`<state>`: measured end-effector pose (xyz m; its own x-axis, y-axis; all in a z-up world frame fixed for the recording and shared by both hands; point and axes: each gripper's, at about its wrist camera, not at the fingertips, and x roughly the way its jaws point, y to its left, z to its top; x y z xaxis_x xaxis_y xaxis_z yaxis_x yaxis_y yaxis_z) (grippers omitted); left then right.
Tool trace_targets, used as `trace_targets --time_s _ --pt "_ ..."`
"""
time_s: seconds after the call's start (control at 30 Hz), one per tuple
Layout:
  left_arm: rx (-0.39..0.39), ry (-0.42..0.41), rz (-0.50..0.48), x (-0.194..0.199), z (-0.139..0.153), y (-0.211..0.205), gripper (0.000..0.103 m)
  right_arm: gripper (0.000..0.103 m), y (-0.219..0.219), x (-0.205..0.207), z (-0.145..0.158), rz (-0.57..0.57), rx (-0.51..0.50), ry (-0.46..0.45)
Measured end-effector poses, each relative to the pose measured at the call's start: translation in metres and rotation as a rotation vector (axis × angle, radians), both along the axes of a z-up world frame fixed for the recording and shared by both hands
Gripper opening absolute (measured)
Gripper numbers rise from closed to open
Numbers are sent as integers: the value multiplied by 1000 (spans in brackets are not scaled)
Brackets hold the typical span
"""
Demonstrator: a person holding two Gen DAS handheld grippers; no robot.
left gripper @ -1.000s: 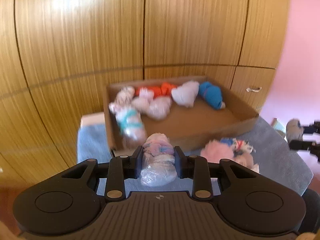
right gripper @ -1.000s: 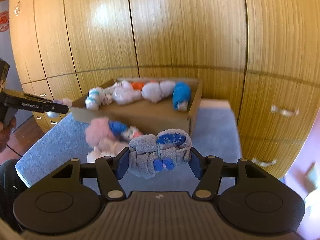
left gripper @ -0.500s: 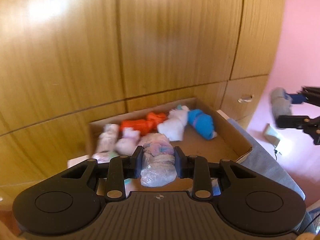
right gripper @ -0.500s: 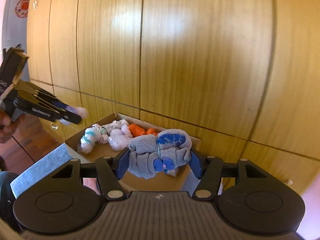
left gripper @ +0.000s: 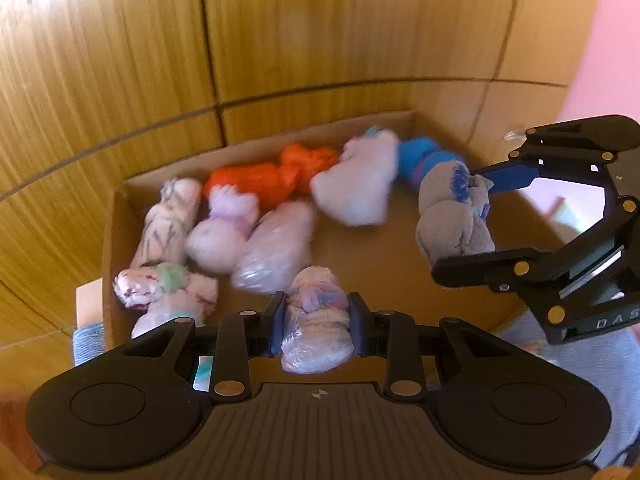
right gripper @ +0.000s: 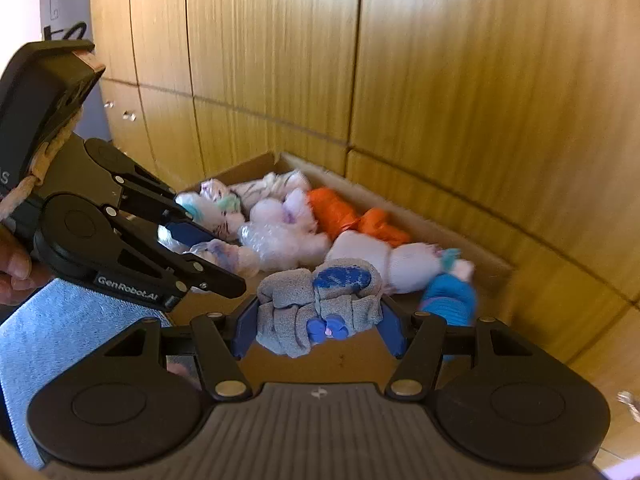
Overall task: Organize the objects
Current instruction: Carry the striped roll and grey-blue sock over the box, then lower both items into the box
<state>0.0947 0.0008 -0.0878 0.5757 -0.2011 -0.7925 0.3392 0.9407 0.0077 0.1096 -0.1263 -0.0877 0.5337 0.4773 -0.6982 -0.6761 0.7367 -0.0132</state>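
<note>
Now both grippers hang over the cardboard box (left gripper: 116, 240): the left gripper (left gripper: 316, 320), low in the frame's centre, clamps a pastel sock bundle (left gripper: 316, 322), while the right gripper (right gripper: 318, 316) squeezes a grey sock roll (right gripper: 320, 300) above the box's rolled socks (left gripper: 260, 180).

Left tongs (left gripper: 316, 330): black plastic linkage arms fixed with brass-coloured rivets, two round discs moulded into a ribbed grey body, blue pads fitted inside. Right tongs (right gripper: 318, 320): same build, white "GenRobot.AI" lettering printed on the left pair's arm.
</note>
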Motion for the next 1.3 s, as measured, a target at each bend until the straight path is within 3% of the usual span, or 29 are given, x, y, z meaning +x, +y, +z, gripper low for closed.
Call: trace_targets --time_s 0.33,0.63,0.8,1.3 --pt "11 -15 37 10 -16 8 38 57 27 25 -24 82 -83 42" --pt "73 -59 47 8 -20 6 39 58 41 29 -27 263 -175 8" --pt "79 -77 49 5 -22 6 41 59 42 37 -29 326 -197 41" --pt "70 -71 79 7 -17 8 49 63 43 38 -25 324 -216 58"
